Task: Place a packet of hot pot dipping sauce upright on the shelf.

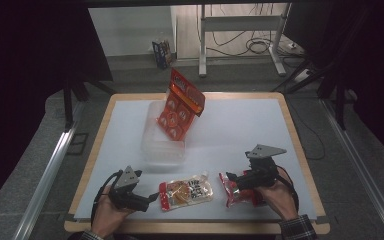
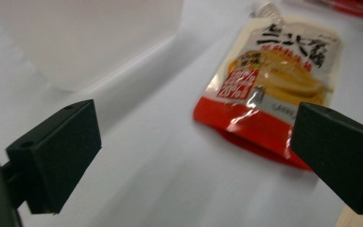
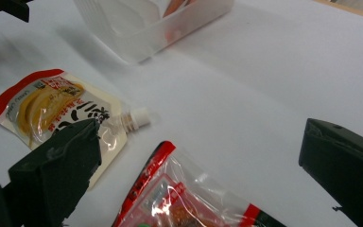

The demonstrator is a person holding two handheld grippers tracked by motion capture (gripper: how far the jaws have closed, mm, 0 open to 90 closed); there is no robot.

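A yellow and red spout pouch [image 1: 186, 191] lies flat near the table's front edge. My left gripper [image 1: 153, 198] stands open just left of it; in the left gripper view the pouch [image 2: 274, 80] lies ahead, nearer the right jaw, with my left gripper [image 2: 194, 151] empty. A red-edged clear packet [image 1: 237, 191] lies at the front right. My right gripper [image 1: 229, 176] hangs open over its left end. In the right gripper view the packet [image 3: 184, 198] sits low between the jaws of my right gripper [image 3: 201, 165], and the pouch [image 3: 56, 109] lies at the left.
A clear plastic bin [image 1: 162, 145] stands mid-table with an orange snack bag [image 1: 180, 105] leaning upright in it; the bin [image 2: 99, 38] [image 3: 160, 23] is close ahead of both grippers. The table's wooden rim [image 1: 195, 227] runs along the front. Desk legs and cables lie beyond.
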